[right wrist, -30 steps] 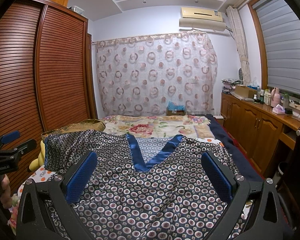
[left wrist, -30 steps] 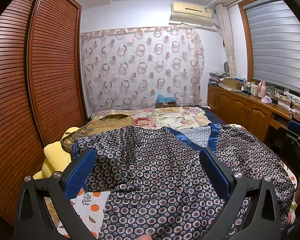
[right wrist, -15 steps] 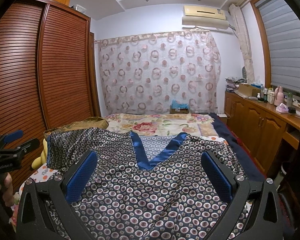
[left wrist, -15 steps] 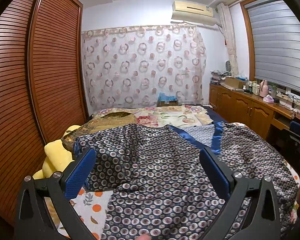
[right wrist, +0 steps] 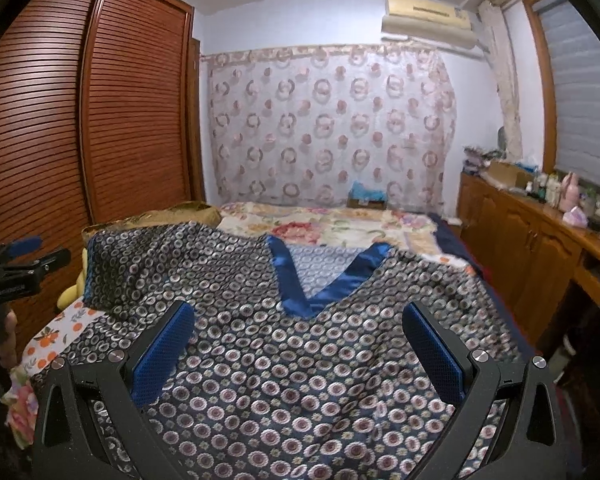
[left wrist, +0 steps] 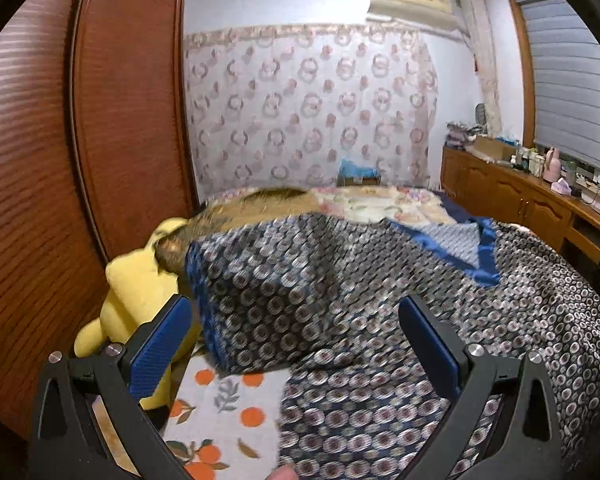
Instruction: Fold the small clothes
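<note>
A dark navy garment with a ring pattern and a shiny blue V collar lies spread flat on the bed, collar away from me. It also shows in the left wrist view, where its left sleeve lies over the bed's left side. My left gripper is open and empty above the garment's left part. My right gripper is open and empty above the garment's middle. The left gripper also shows at the left edge of the right wrist view.
A yellow plush toy and a gold cushion lie at the bed's left edge beside a wooden slatted wardrobe. An orange-print sheet shows under the garment. A wooden sideboard runs along the right.
The left gripper has swung to the left and slightly down, so the sleeve and plush toy sit more centrally; its view is motion-blurred. The right gripper has barely moved. Both stay open.
</note>
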Available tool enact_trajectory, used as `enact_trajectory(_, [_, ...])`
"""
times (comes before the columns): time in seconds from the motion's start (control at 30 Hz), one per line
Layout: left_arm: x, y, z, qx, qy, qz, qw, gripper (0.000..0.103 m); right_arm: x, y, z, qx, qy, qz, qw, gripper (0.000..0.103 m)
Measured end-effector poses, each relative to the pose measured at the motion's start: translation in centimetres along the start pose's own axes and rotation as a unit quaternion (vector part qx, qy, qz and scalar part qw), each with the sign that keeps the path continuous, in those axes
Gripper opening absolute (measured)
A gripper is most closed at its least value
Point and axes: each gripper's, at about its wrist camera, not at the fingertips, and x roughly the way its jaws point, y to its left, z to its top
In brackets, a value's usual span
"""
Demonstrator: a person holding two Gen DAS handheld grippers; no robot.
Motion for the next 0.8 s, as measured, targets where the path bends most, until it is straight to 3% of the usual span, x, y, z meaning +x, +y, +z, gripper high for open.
enact_trajectory(0.43, [4.8, 6.1, -1.2, -0.015, 0.084, -0.028, 0.996, 0.102, 3.8, -0.9, -1.1, -0.013, 0.088, 0.049, 0.995, 0.103])
enact_trajectory(0.57, [7.7, 7.2, -1.7, -0.034, 0.123, -0.061, 0.99, 0.085, 5.5, -0.5, -1.5, -0.026, 0.112, 0.048, 0.992, 0.103])
enact_trajectory(0.8, [11.8, 8.5, -2.5, -0.062, 0.179, -0.076, 0.979, 0.061, 6.9, 0.3, -1.4, -0.035, 0.122, 0.058, 0.99, 0.103])
